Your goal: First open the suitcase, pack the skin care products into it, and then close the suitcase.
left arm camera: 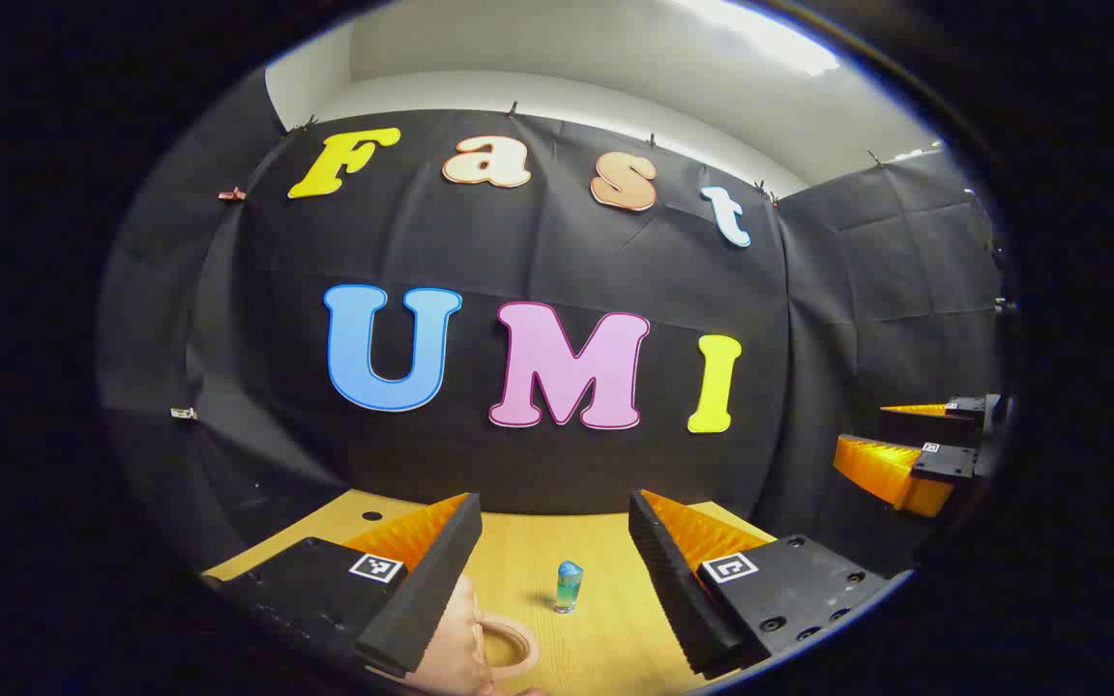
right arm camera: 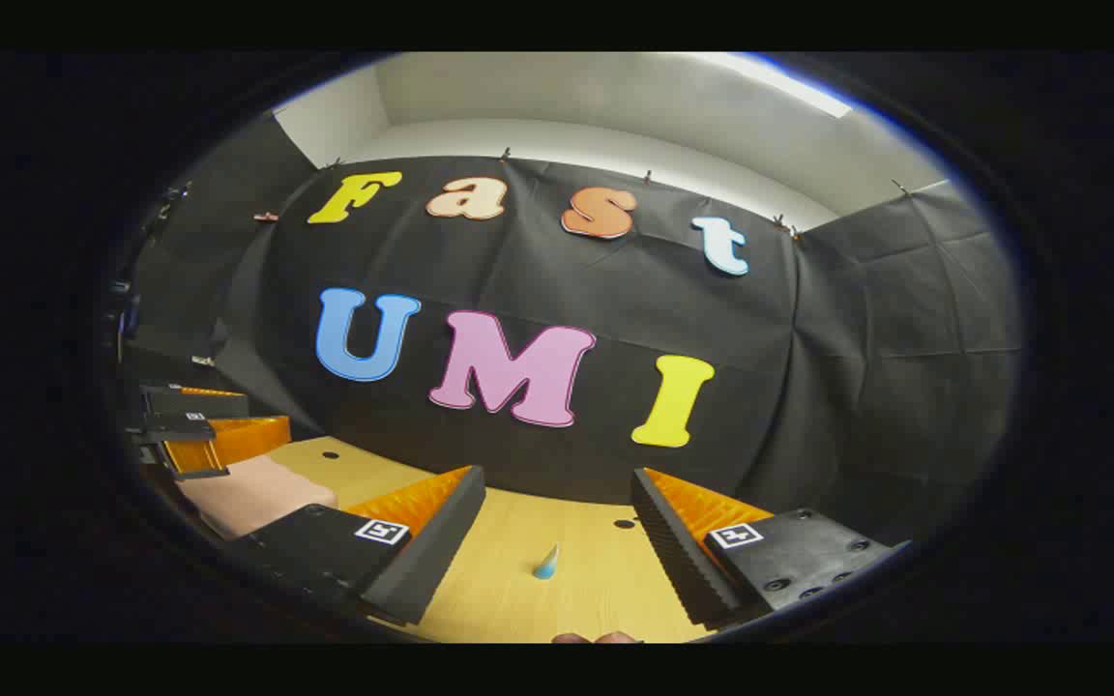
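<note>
Wooden table, pink suitcase, blue-green bottle

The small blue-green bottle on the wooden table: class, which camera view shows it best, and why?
The left gripper view shows it best: the small bottle stands upright on the table, whole, blue cap and greenish body clear, between that gripper's open fingers. In the right gripper view a small blue tip, probably the same bottle, shows little of its shape.
</note>
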`<state>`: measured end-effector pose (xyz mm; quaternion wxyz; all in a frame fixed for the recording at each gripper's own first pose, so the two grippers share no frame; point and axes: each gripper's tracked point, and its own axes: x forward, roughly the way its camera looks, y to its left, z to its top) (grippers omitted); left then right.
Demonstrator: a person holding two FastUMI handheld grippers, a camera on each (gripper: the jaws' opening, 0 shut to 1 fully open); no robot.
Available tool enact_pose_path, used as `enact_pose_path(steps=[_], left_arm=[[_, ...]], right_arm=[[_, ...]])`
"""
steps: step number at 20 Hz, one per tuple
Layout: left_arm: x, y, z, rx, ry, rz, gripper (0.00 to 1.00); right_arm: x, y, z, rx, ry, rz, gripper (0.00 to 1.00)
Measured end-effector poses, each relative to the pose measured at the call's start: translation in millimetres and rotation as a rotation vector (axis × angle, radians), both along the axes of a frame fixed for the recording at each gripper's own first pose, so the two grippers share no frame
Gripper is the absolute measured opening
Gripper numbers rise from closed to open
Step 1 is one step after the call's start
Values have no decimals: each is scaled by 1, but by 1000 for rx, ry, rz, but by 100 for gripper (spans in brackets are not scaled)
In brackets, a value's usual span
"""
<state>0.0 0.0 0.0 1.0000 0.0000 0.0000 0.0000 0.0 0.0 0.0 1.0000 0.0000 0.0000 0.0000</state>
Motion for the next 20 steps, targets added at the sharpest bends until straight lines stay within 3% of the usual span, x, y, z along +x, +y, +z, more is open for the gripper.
enact_pose_path(steps=[13, 20], left_arm=[[0, 16, -12, -6, 51, 39, 96], [2, 8, -16, 32, 61, 16, 96]], right_arm=[[11, 16, 2, 3, -9, 38, 96], [12, 20, 1, 6, -18, 51, 95]])
